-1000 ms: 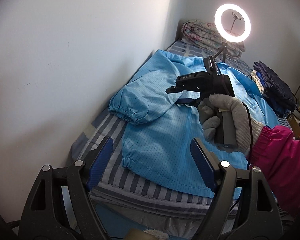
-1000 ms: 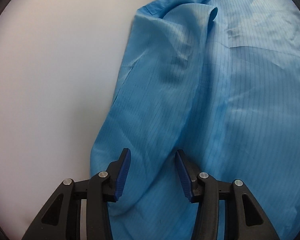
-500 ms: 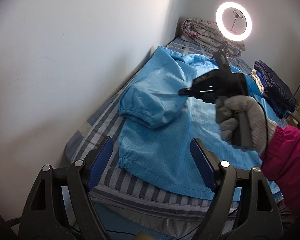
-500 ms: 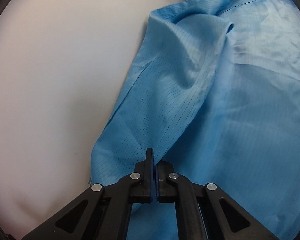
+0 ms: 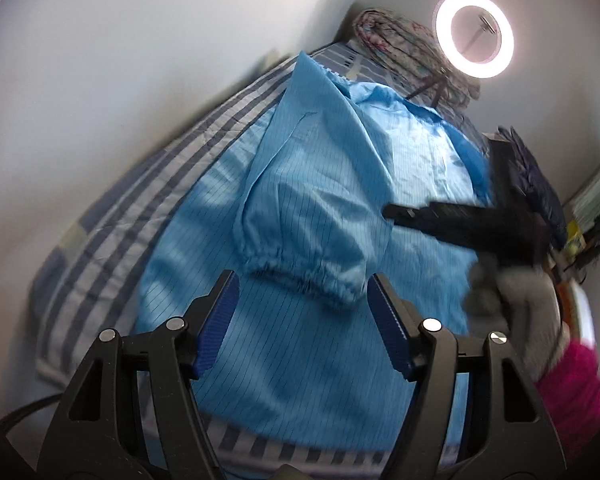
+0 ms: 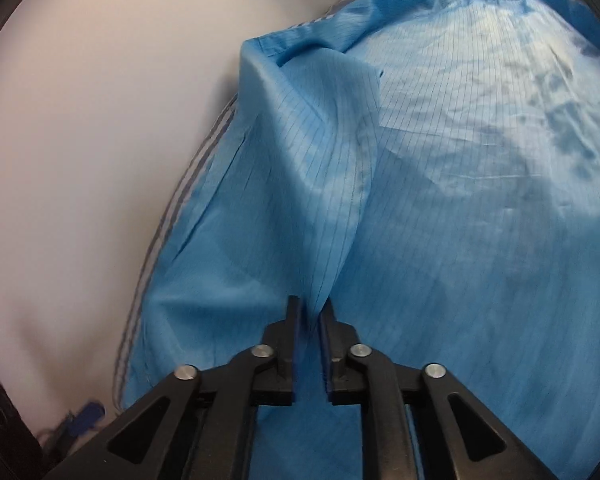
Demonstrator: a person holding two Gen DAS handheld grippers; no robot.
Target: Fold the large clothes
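Nearest to me, the left claw (image 5: 302,316) hangs wide apart and empty over the near hem of the blue garment (image 5: 308,360), its blue pads on either side of the gathered sleeve cuff (image 5: 304,276) but touching nothing. The garment lies spread along the striped bed (image 5: 148,184), which runs away toward twelve o'clock with the white wall (image 5: 120,60) at about ten.

A little farther in, at three o'clock from the left claw, the right claw (image 6: 310,312) has its jaws drawn close together on a raised ridge of the sleeve fabric (image 6: 320,184). A sliver of gap shows between the jaws with cloth running through it, so the hold looks thin to me.

That is the main worry. The cloth looks light and slick, and if the pinch is only on a single layer near its edge, a pull across the body could let it slide out and the sleeve would drop back crooked. A hard tug might also drag the whole garment toward the wall side, where it already sits close to the edge of the bed. With the left claw holding nothing down, the body could bunch under the sleeve.

Beyond, at one o'clock, a ring light (image 5: 475,36) glows above rolled bedding (image 5: 400,44).
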